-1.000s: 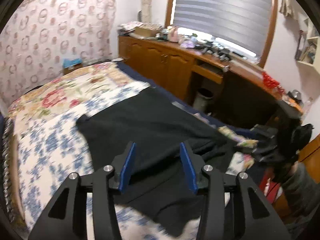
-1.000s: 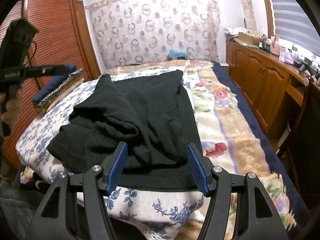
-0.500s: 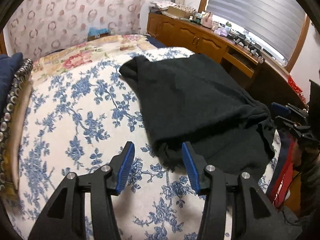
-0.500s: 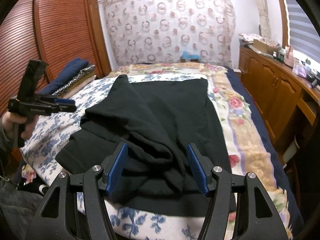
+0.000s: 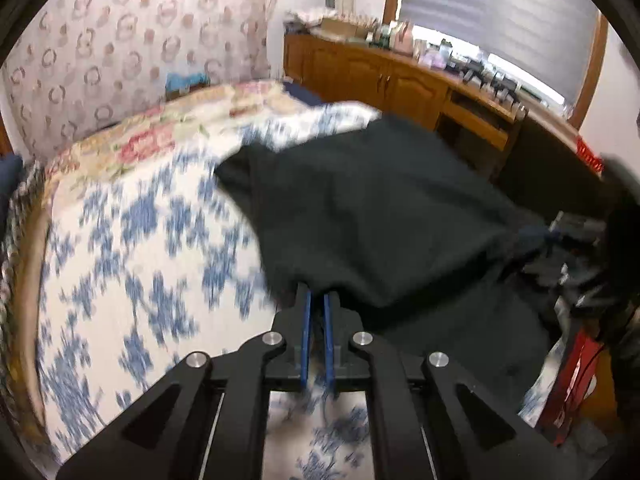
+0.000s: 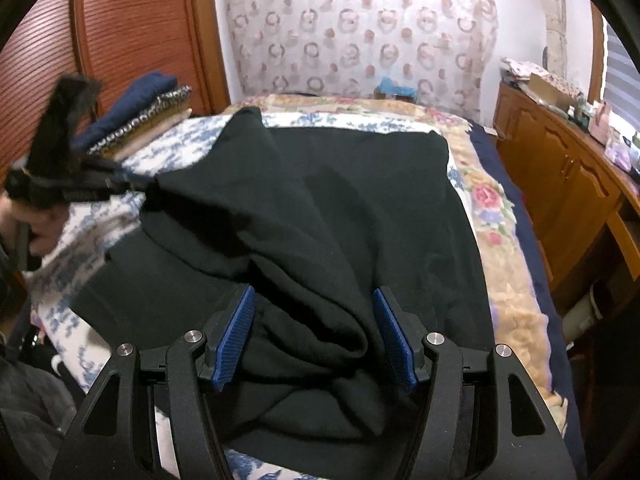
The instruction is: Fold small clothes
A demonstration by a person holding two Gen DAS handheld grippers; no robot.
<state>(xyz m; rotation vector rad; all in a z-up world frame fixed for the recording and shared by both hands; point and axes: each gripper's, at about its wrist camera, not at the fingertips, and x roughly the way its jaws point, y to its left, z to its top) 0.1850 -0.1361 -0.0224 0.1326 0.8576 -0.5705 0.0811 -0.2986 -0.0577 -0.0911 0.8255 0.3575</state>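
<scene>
The left tongs [image 5: 316, 300] are pressing their blue pads almost together, having just been closing, and they are pinching the near edge of the black garment [image 5: 380, 216]. The cloth is bunching right at the fingertips, where a fold is lifting off the blue-flowered bedspread [image 5: 132, 248]. From these tongs the garment is spreading ahead and to the right, with one corner reaching far ahead toward the rose-patterned blanket [image 5: 168, 140]. Much of this view is smeared by motion.

The right tongs [image 6: 314, 336] are standing spread, their blue pads [image 6: 236, 336] sitting on either side of a thick rumpled fold of the same garment. The cloth is lying between them, but the pads are not pressing on it. Ahead of these tongs the garment is lying flatter across the bed, its far edge running beside the flowered blanket. To their left the left tongs are showing as a dark, blurred shape gripping the cloth's edge, with a hand [image 6: 36, 232] behind them. Just beyond that, a stack of folded fabrics [image 6: 140, 120] is resting at the bed's left side, against a reddish slatted wardrobe [image 6: 140, 32]. To the right of the right tongs a wooden cabinet [image 6: 560, 168] is running along the wall beside the bed. A patterned curtain [image 6: 360, 32] is hanging far ahead.
</scene>
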